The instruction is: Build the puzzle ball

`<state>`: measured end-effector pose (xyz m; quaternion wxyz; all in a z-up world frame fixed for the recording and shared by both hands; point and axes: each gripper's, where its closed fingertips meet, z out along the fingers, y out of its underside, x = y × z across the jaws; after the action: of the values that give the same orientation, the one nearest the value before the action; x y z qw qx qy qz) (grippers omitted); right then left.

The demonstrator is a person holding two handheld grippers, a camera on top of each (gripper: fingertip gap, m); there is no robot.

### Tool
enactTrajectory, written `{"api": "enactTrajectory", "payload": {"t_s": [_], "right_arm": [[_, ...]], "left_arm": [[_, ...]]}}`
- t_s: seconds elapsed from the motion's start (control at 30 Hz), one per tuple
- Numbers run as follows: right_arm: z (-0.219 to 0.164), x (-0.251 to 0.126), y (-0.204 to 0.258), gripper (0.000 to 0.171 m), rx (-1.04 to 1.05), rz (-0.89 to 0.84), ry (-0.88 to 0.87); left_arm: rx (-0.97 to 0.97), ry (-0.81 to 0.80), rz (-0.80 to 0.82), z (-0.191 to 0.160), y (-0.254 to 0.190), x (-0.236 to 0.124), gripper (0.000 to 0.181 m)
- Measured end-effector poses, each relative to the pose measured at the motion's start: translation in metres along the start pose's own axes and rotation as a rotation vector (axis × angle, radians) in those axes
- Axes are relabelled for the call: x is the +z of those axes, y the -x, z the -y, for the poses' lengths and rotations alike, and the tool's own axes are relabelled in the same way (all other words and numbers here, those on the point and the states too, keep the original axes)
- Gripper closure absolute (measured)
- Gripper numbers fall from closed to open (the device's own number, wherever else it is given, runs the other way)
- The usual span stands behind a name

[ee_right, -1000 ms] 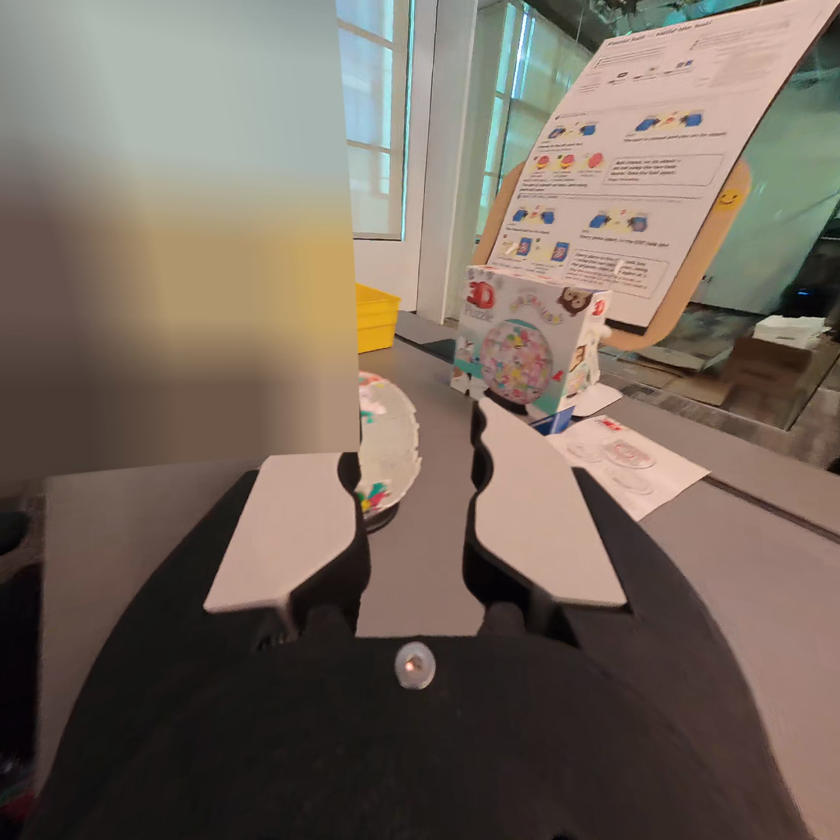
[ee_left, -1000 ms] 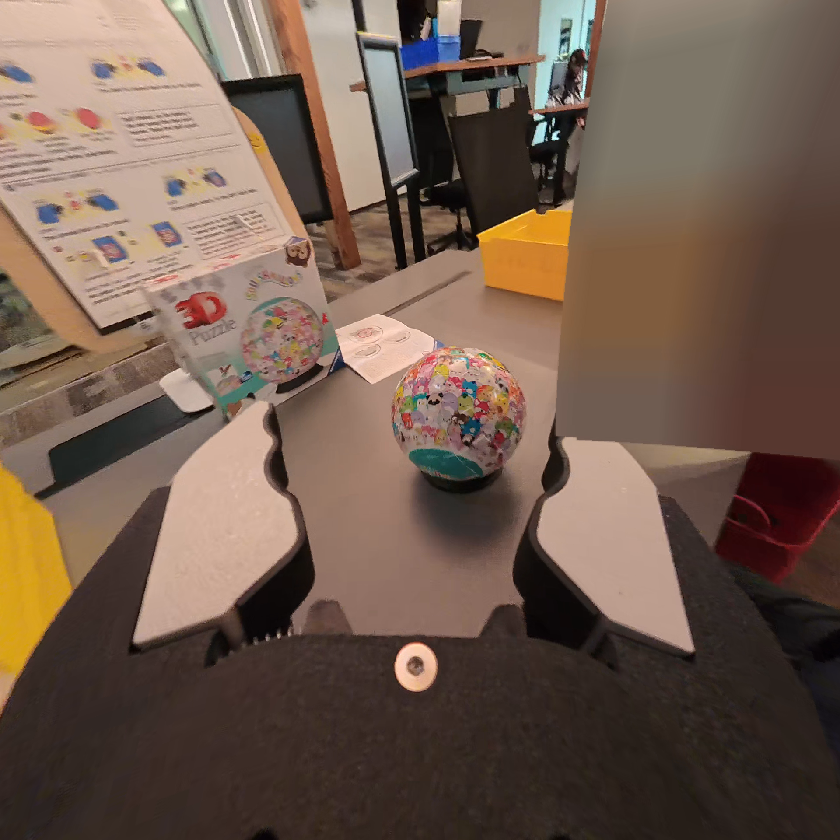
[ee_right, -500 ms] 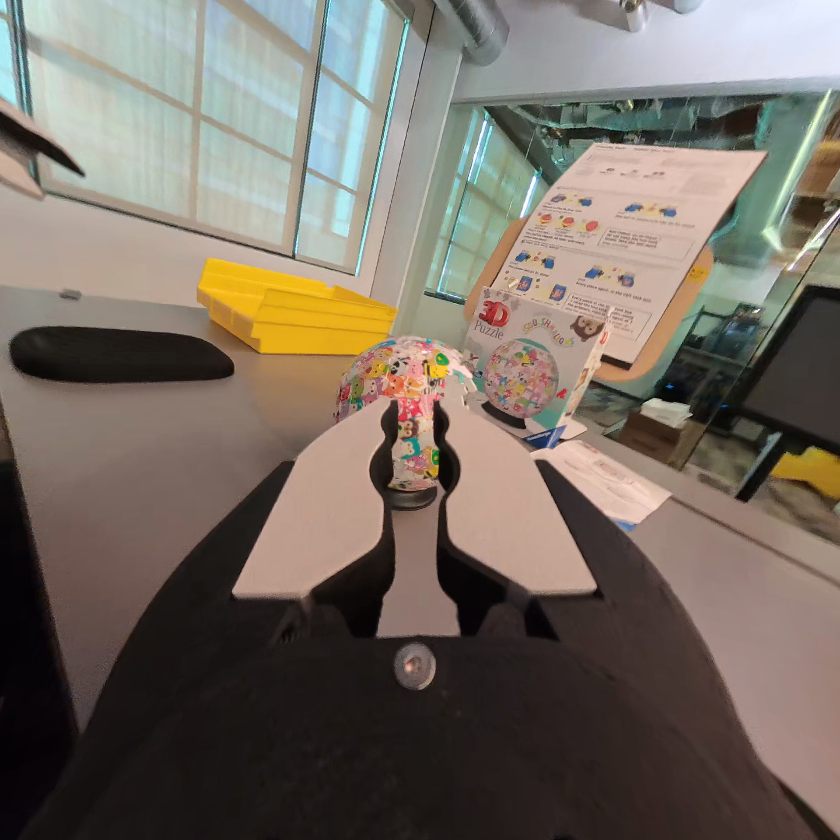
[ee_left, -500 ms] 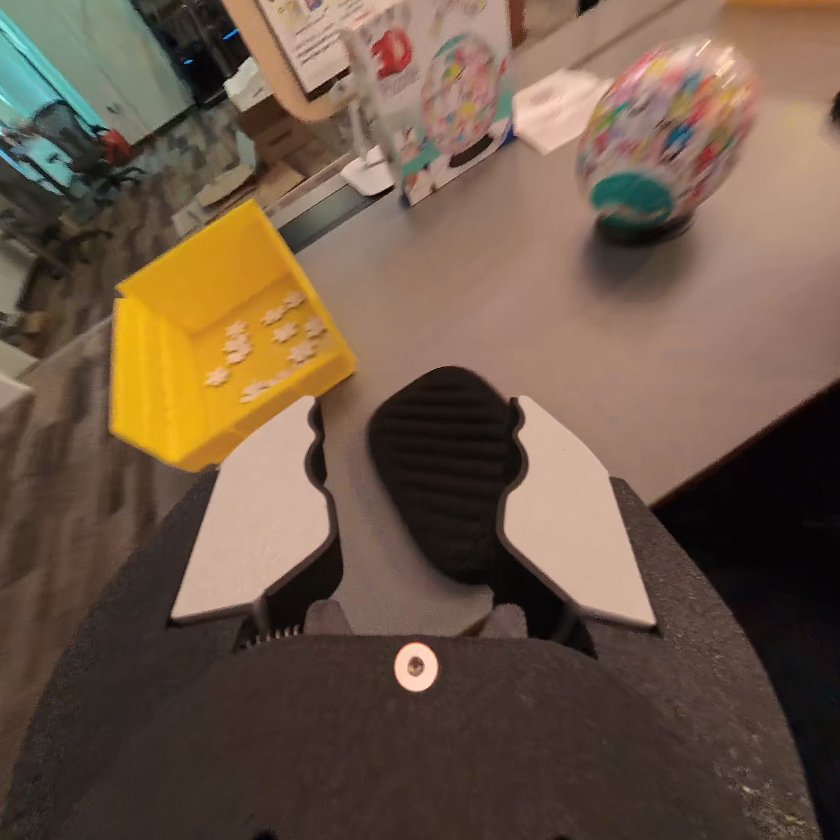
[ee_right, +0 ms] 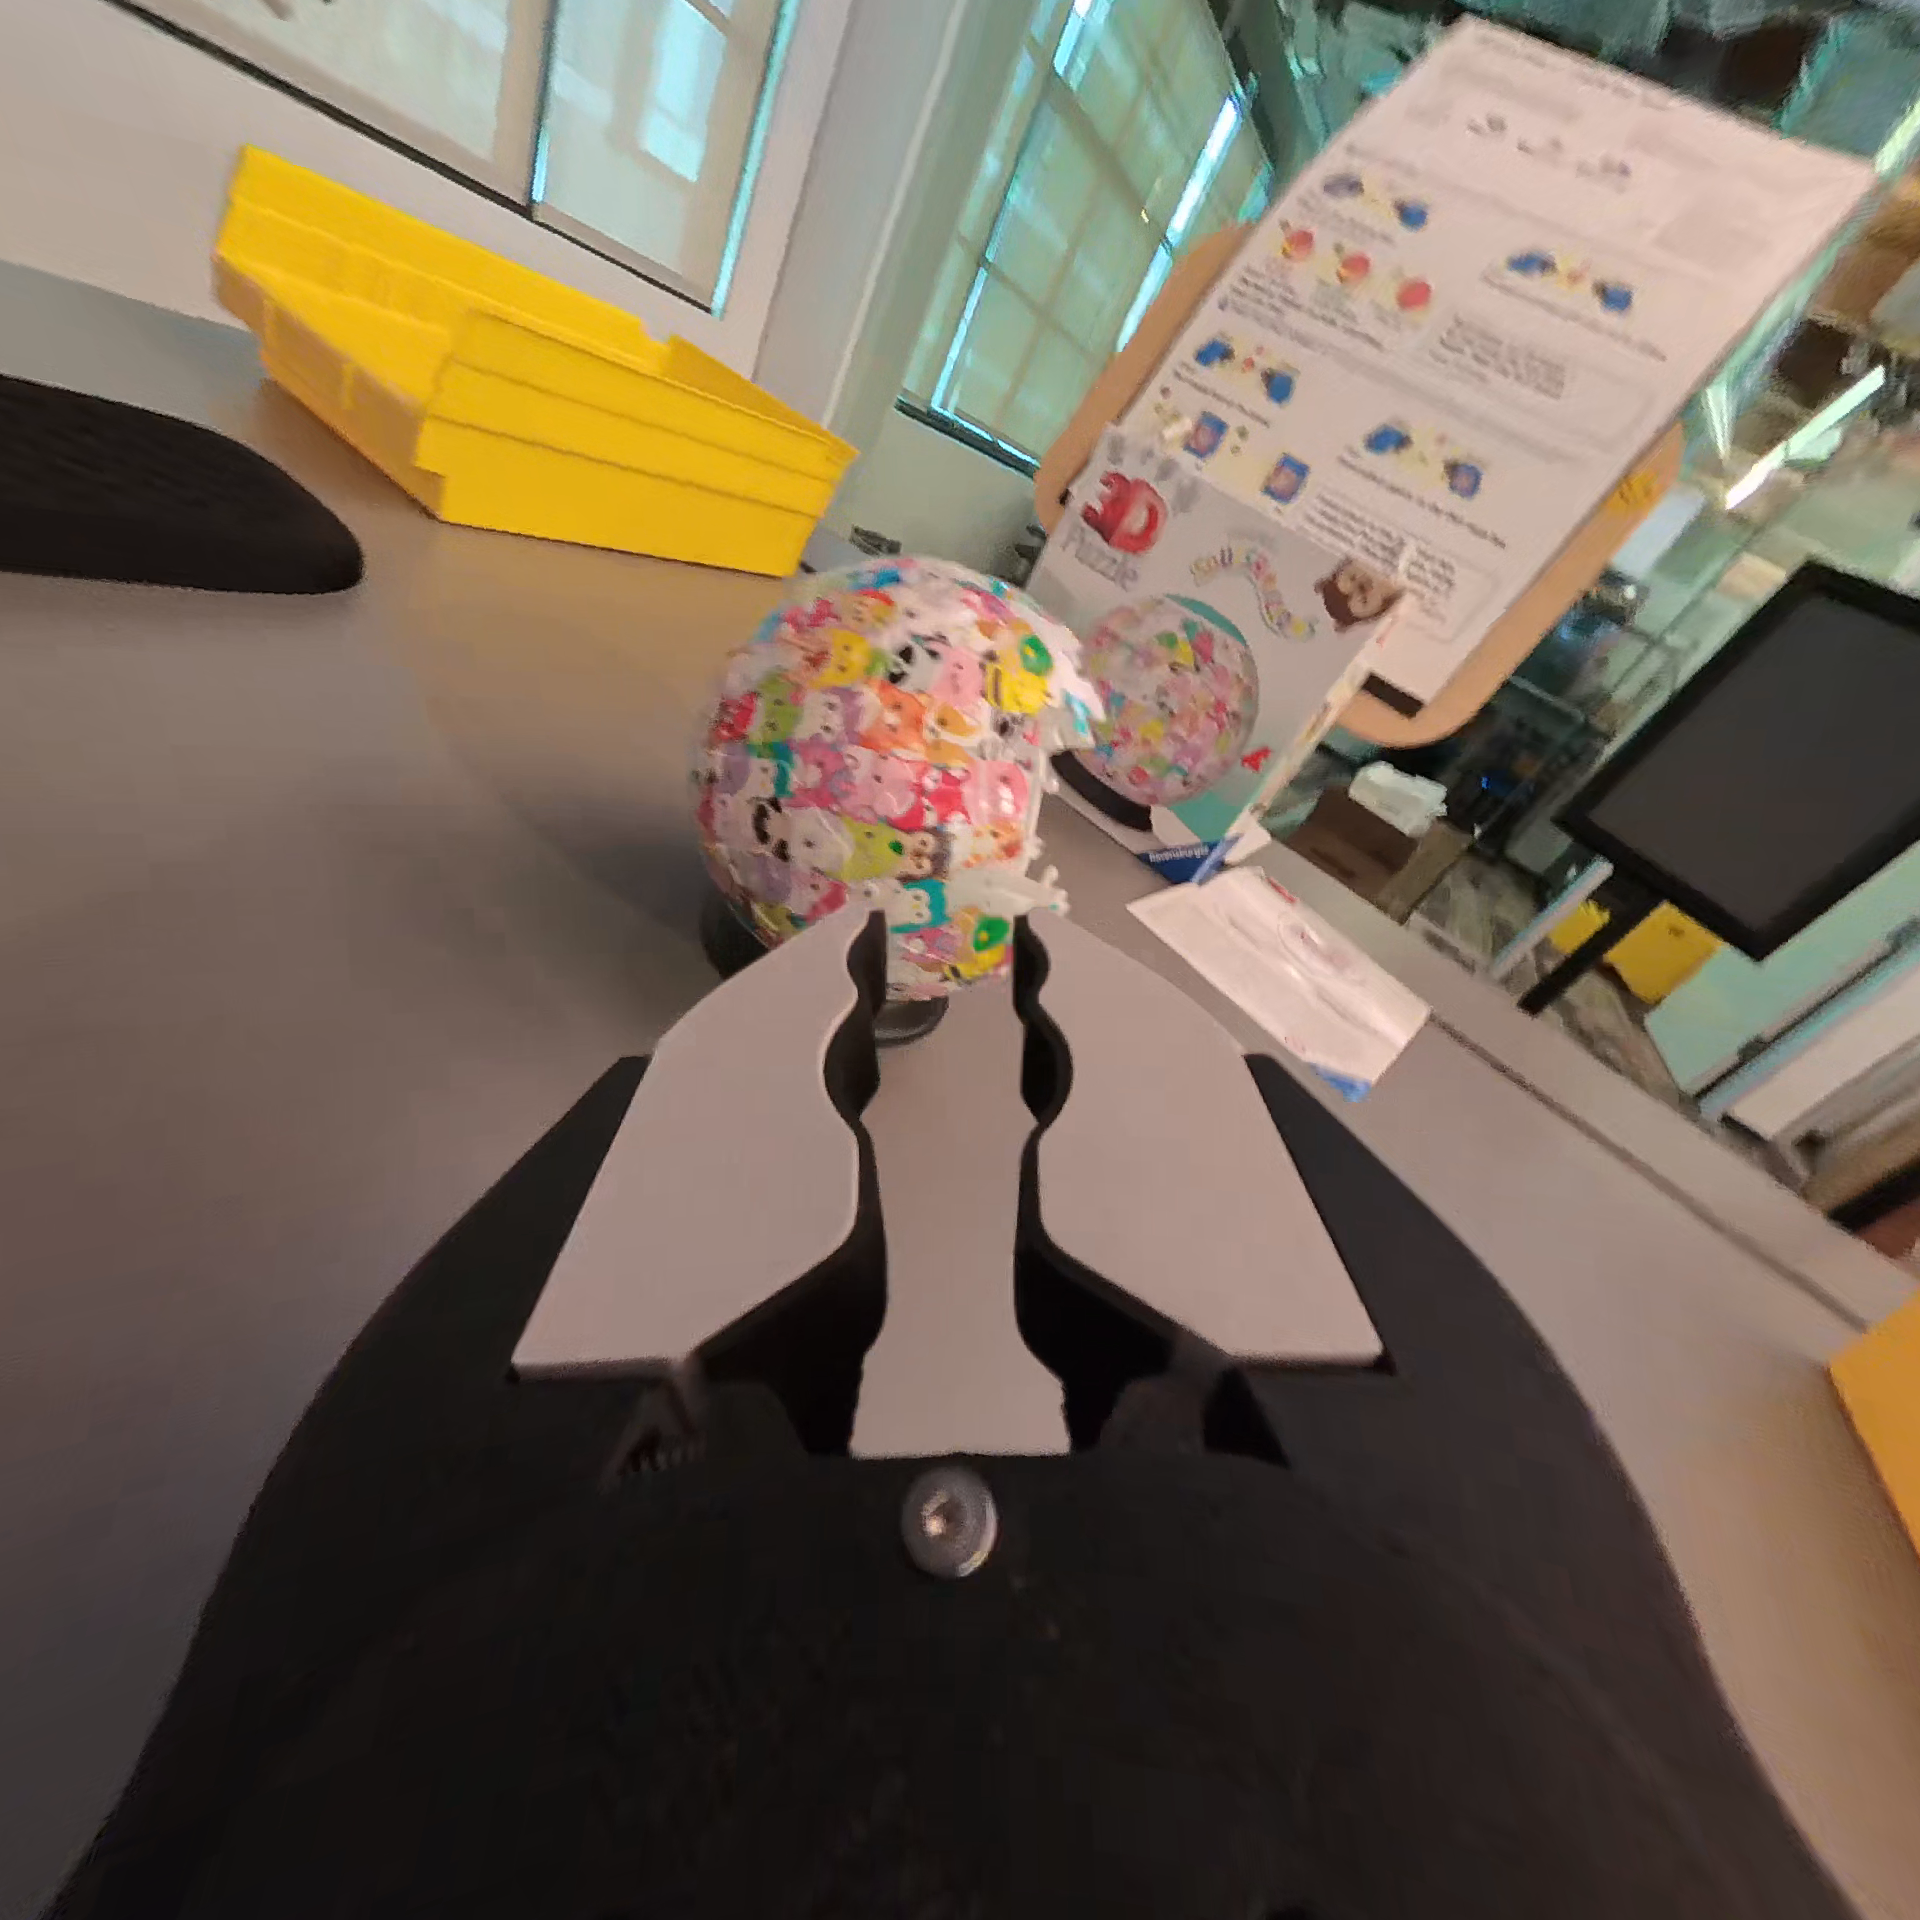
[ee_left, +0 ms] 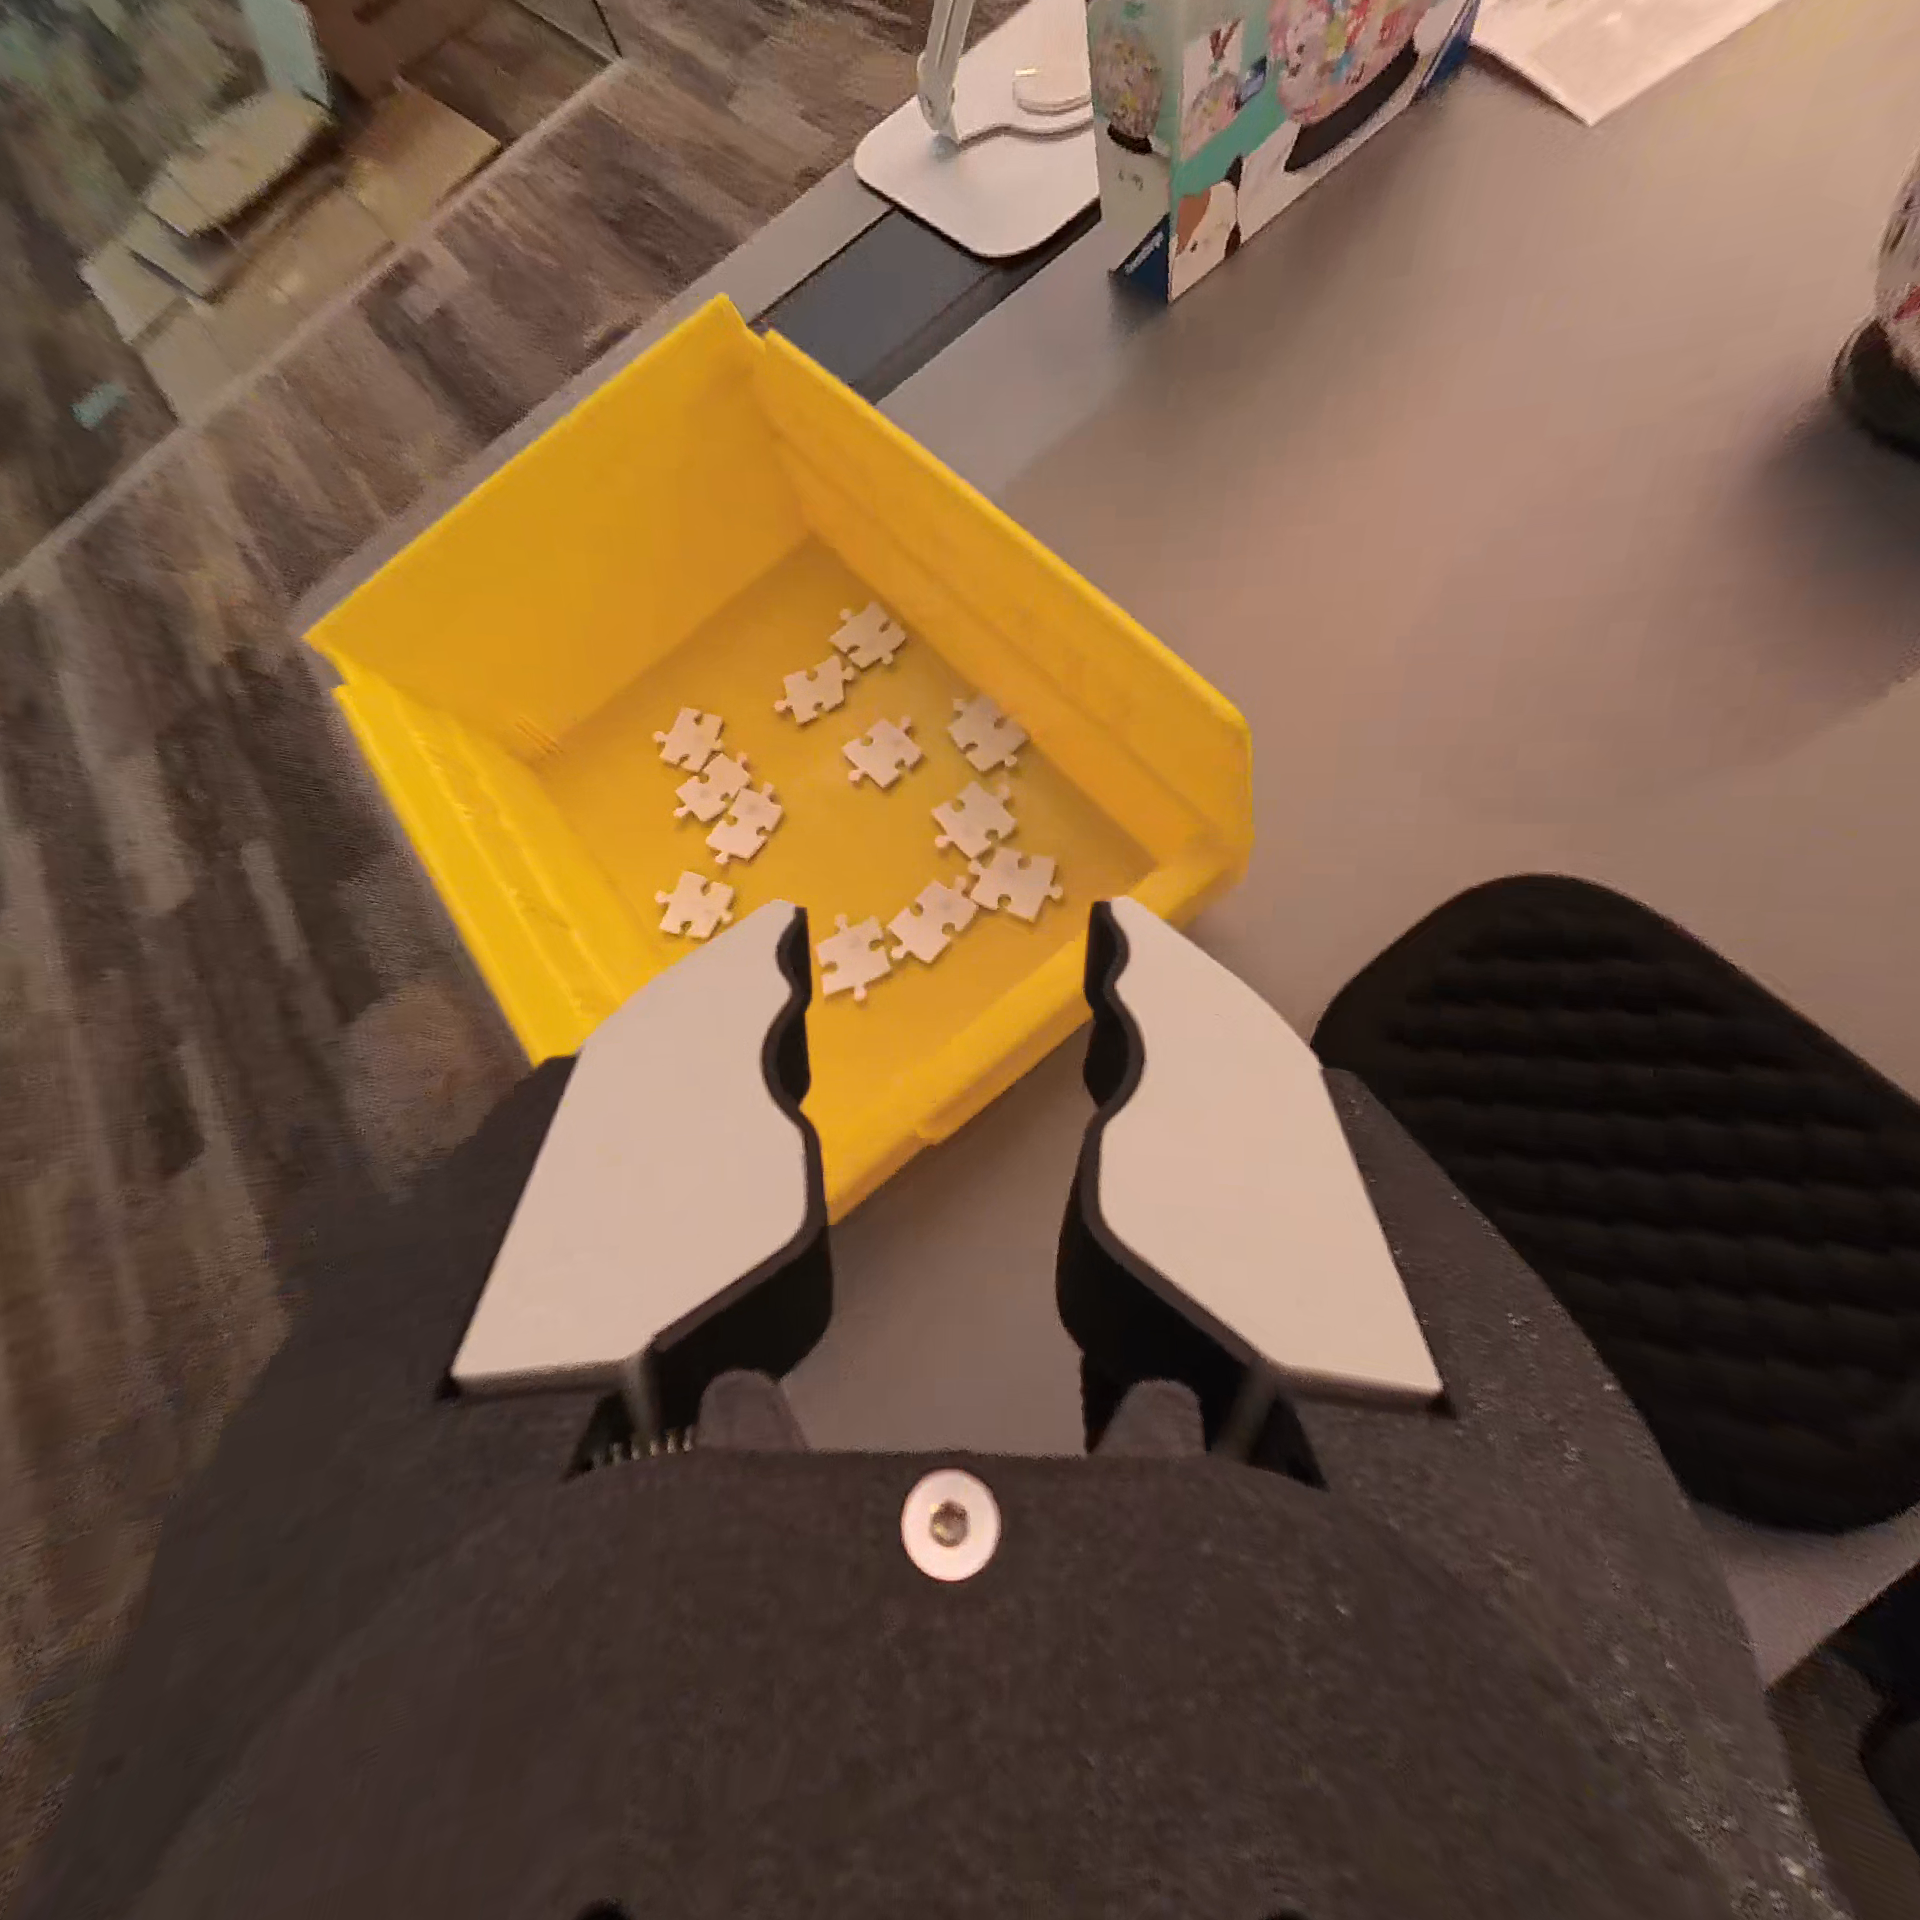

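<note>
A colourful puzzle ball stands on a dark stand on the grey table, with an open gap on its right side. My right gripper is open by a narrow gap and empty, just in front of the ball's lower part. My left gripper is open and empty, above the near edge of a yellow bin that holds several white puzzle pieces lying face down. The ball's edge shows at the far right in the left wrist view.
A black ribbed pad lies on the table right of the bin. The puzzle box, an instruction board and a paper sheet stand behind the ball. Stacked yellow bins lie at back left. The table edge and floor are left of the bin. Spacing between my two grippers at the tips: around 50 cm.
My left gripper has swung left and down from the ball to over the yellow bin and opened wider. My right gripper has come closer to the ball and opened slightly.
</note>
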<state>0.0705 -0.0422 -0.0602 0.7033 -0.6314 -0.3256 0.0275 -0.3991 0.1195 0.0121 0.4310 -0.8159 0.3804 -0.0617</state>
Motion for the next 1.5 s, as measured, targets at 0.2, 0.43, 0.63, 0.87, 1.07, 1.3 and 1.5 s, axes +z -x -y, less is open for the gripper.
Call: {"api": "enactTrajectory", "payload": {"t_s": [0.2, 0.43, 0.63, 0.87, 1.07, 1.3, 1.5], "right_arm": [[-0.011, -0.002, -0.025, 0.145, 0.119, -0.096, 0.031], [-0.025, 0.008, -0.021, 0.145, 0.097, -0.078, 0.121], [-0.027, 0.006, -0.03, 0.145, 0.129, -0.116, 0.12], [-0.029, 0.007, -0.031, 0.145, 0.142, -0.111, 0.123], [-0.027, 0.006, -0.033, 0.145, 0.157, -0.114, 0.102], [-0.022, 0.001, -0.037, 0.145, 0.191, -0.114, 0.053], [-0.011, -0.008, -0.042, 0.145, 0.218, -0.133, -0.026]], "left_arm": [[0.161, 0.191, -0.098, -0.014, 0.018, 0.043, 0.131], [0.682, 0.587, -0.26, -0.061, 0.029, 0.093, 0.139], [0.67, 0.782, -0.332, -0.095, 0.042, 0.129, 0.127], [0.589, 0.893, -0.382, -0.113, 0.046, 0.138, 0.136], [0.502, 0.925, -0.407, -0.12, 0.045, 0.135, 0.138], [0.467, 0.902, -0.283, -0.12, 0.051, 0.132, 0.159], [0.295, 0.619, -0.103, -0.073, 0.049, 0.112, 0.159]]}}
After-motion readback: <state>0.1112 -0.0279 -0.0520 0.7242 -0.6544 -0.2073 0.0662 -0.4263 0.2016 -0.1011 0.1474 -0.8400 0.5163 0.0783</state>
